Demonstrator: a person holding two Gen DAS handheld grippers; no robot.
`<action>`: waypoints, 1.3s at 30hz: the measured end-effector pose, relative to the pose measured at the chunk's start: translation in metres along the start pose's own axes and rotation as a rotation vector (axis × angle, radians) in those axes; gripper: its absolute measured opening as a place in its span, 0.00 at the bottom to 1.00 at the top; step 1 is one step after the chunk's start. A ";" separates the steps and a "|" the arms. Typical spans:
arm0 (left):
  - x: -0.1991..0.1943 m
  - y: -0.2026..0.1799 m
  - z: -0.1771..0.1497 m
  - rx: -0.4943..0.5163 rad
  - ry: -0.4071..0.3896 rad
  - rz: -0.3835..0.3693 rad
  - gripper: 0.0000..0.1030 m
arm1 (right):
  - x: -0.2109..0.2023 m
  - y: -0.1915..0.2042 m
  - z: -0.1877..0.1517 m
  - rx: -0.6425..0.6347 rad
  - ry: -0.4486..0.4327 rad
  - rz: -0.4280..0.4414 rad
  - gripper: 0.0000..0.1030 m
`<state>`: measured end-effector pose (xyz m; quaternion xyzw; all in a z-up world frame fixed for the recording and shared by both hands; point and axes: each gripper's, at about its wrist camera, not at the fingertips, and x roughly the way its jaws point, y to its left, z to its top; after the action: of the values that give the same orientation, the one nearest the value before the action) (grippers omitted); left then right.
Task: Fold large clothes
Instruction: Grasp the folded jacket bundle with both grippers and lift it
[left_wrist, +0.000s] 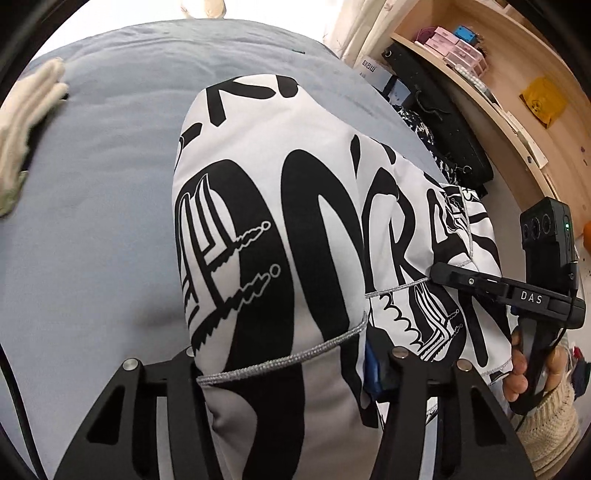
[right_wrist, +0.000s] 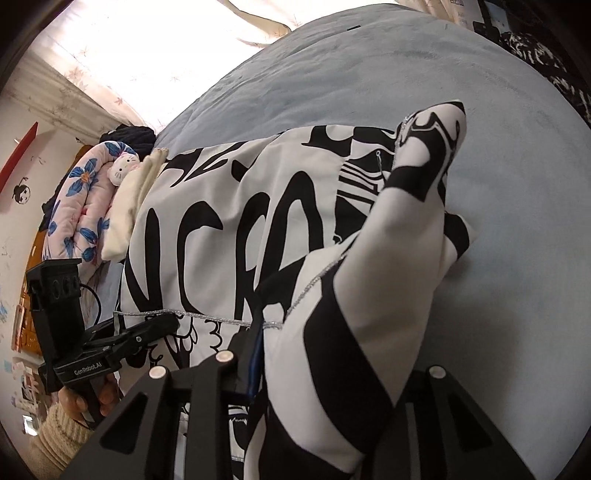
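One garment (left_wrist: 280, 206) on show: white fabric with big black lettering and line drawings, edged by a silver-grey stitched seam. It lies across the blue-grey bed cover (left_wrist: 92, 221), running from 12 o'clock down to 6 o'clock in the left wrist view, with its near edge bunched up over the camera.

Two grippers, and both have cloth. The left gripper (left_wrist: 291, 365) has the seam edge pinched between its fingers, fabric ballooning up at 6 o'clock. The right gripper (left_wrist: 439, 275) comes in at 3 o'clock, its tip clamped on a seamed edge of the same garment. In the right wrist view, a thick fold rises between the right gripper's fingers and peaks at 1 o'clock; the left gripper shows at 8 o'clock, biting the hem.

One folded floral quilt (right_wrist: 81, 195) sits at 9 o'clock with one small white cat plush (right_wrist: 123, 168) on it. One wooden shelf (left_wrist: 517, 92) curves through 2 o'clock, holding pink boxes too small to count.

Fingertips on both grippers are buried under cloth. The lettering is cut off by folds and cannot be read. A pale knitted item at 10 o'clock in the left view is blurred.
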<state>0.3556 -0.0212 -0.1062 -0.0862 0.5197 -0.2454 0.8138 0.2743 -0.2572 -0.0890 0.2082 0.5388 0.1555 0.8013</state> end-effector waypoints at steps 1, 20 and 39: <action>-0.011 0.004 -0.002 0.001 -0.003 0.005 0.51 | -0.002 0.013 -0.007 0.002 -0.008 0.008 0.30; -0.251 0.197 -0.057 -0.130 -0.104 0.184 0.52 | 0.063 0.300 -0.050 -0.175 0.052 0.207 0.30; -0.312 0.347 0.024 -0.126 -0.147 0.245 0.52 | 0.155 0.427 0.043 -0.217 0.033 0.225 0.30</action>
<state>0.3784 0.4289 0.0178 -0.0907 0.4799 -0.1044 0.8663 0.3606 0.1786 0.0159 0.1771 0.5051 0.3049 0.7877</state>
